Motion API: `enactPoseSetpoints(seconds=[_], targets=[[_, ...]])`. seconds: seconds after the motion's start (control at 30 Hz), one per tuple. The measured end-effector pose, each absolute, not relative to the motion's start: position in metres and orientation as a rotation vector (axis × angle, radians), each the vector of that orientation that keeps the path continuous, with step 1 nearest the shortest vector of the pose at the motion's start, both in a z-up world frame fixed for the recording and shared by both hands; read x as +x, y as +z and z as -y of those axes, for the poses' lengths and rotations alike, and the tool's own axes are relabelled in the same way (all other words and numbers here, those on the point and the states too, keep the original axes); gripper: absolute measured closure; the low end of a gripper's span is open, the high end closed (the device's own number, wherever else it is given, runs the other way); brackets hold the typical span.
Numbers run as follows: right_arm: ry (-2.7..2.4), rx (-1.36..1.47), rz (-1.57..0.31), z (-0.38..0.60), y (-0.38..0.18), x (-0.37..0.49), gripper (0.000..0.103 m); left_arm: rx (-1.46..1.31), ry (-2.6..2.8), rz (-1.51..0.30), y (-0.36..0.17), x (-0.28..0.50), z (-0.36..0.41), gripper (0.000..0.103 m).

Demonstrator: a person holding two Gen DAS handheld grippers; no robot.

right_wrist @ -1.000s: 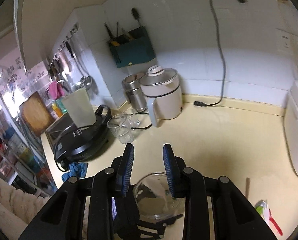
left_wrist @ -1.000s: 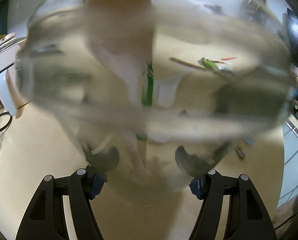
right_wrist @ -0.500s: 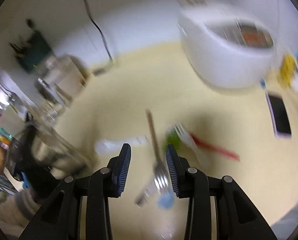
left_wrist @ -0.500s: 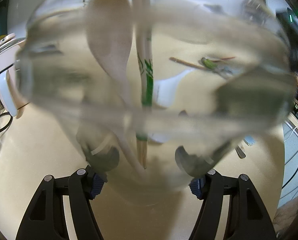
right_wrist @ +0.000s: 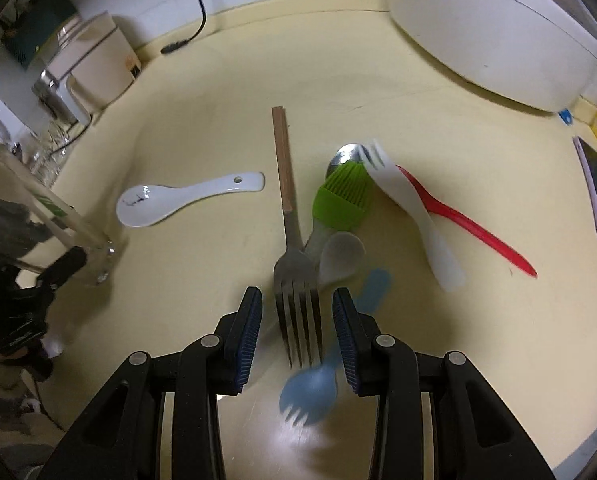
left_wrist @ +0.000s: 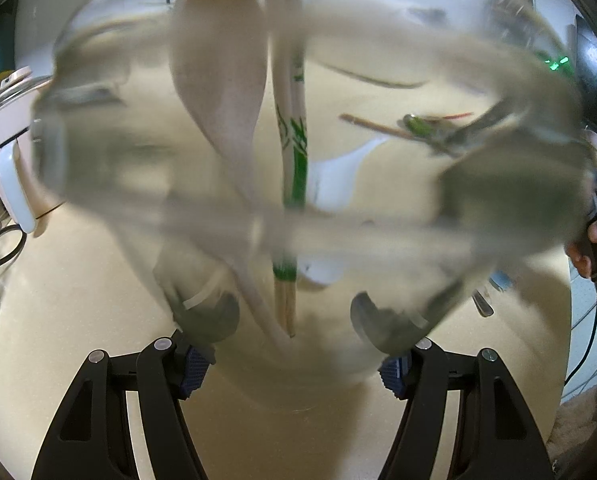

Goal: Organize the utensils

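Glass, in the form of a clear jar (left_wrist: 298,184), sits clamped between the pads of the left gripper (left_wrist: 296,364), already holding a wooden spoon (left_wrist: 222,92) and chopsticks (left_wrist: 292,152). Over the cream counter (right_wrist: 202,120), the right gripper (right_wrist: 297,332) hangs with jaws apart astride the tines of a metal fork (right_wrist: 296,280), not yet pinching. This looks like the pick-up step: closing squarely on the fork, then carrying it to the jar.

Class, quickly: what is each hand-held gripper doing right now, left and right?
Left hand-held gripper: closed on the glass jar.
Right hand-held gripper: open, jaws either side of the metal fork on the counter, nothing held.
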State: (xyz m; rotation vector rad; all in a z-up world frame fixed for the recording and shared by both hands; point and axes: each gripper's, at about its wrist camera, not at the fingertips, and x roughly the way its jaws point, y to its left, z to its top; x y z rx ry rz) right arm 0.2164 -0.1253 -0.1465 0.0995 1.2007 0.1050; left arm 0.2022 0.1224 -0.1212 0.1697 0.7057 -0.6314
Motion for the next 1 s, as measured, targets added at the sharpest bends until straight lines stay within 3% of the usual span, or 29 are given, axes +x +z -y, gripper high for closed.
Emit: enactPoseSetpoints(seconds=[0.23,0.3,0.53,0.8,1.0], targets=[[0.106,-0.03,-1.213,0.109,-0.152,0.226,0.069,0.173,-0.632,-0.711,-0.126,0.204,-0.12,0.032],[0.13,-0.012,-1.218,0.11,-0.151,0.226,0.079,0.174,-0.632,-0.711,-0.127,0.201,-0.119,0.032],[0.186,0.204,-1.211,0.128,-0.141,0.217,0.08,0.168,-0.636,-0.712,-0.128,0.203,-0.122,0.032],[0.282,0.484,-1.131,0.146,-0.102,0.192,0.081,0.161,-0.638,-0.713,-0.127,0.203,-0.127,0.032],[0.363,0.5,-1.079,0.141,-0.047,0.181,0.085,0.155,-0.64,-0.714,-0.126,0.206,-0.131,0.032]])
